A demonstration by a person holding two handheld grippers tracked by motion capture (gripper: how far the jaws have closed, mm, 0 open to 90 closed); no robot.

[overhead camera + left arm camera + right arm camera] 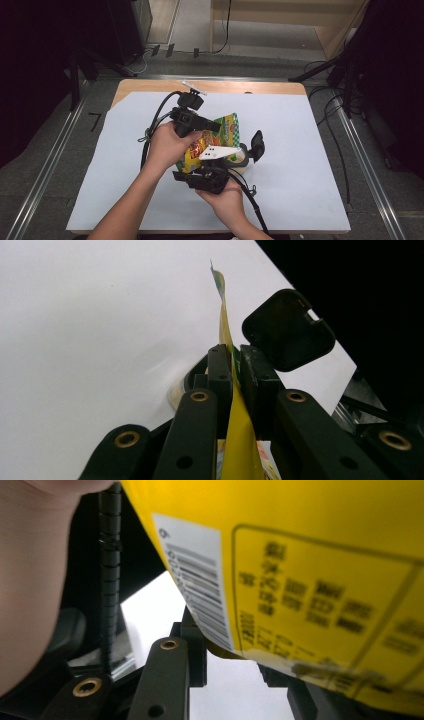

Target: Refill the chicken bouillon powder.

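Above the white surface (pixel 300 165) we clamp the yellow snack bag (pixel 239 450) in the left gripper (pixel 233 360), while the right gripper (pixel 227 660), jaws parted around its lower edge, steadies it.

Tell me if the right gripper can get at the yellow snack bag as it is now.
Probably yes: the right gripper is already at the yellow snack bag's lower edge, its jaws on either side with nothing between. The left gripper pinches another edge, leaving that one free.

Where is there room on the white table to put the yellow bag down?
The white sheet is bare left of the left gripper, along the far edge, and right of the black cap. It is crowded in the middle, where both grippers meet at the yellow bag.
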